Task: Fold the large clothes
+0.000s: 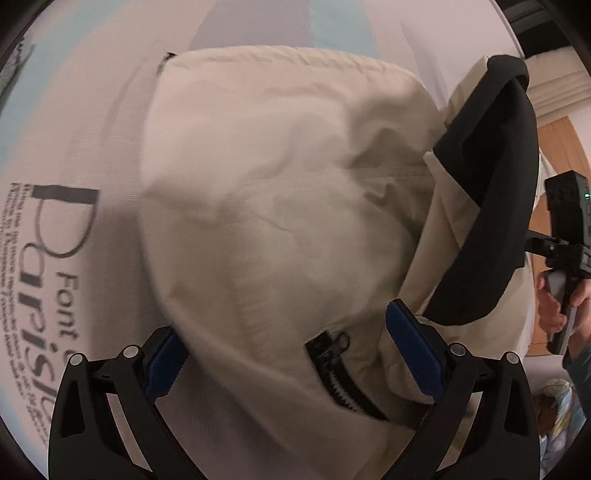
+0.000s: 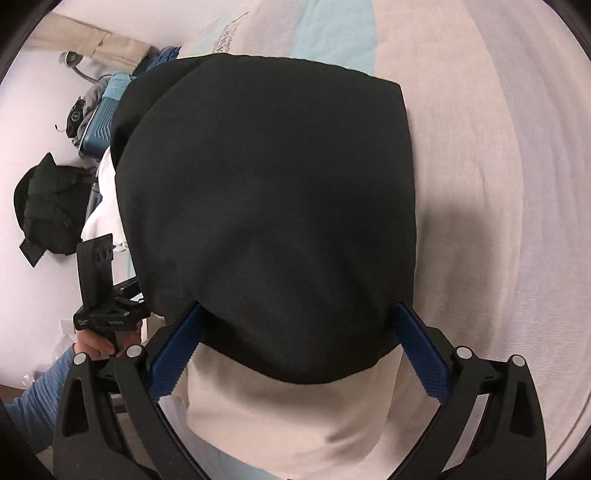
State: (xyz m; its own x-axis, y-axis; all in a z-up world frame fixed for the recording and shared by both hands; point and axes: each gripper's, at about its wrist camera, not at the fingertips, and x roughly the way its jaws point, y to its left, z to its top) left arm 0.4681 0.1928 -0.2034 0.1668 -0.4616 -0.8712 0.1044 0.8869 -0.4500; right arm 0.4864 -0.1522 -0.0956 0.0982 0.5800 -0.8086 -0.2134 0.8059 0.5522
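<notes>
A beige jacket (image 1: 280, 192) with a black zipper (image 1: 343, 384) and a black panel (image 1: 491, 206) lies bunched on a bed. My left gripper (image 1: 291, 350) is open, its blue pads (image 1: 413, 350) on either side of the beige fabric near the zipper. In the right wrist view the black panel (image 2: 273, 206) fills the middle, with beige cloth (image 2: 288, 417) below it. My right gripper (image 2: 299, 350) is open, its blue pads (image 2: 421, 354) wide apart around the fabric. Whether the pads touch the cloth I cannot tell.
The bed sheet (image 1: 55, 229) is pale with printed lettering and a light blue band (image 2: 332, 33). The other gripper and hand show at the right edge (image 1: 565, 258). A black bag (image 2: 48, 206) and a blue case (image 2: 107, 118) lie on the floor at the left.
</notes>
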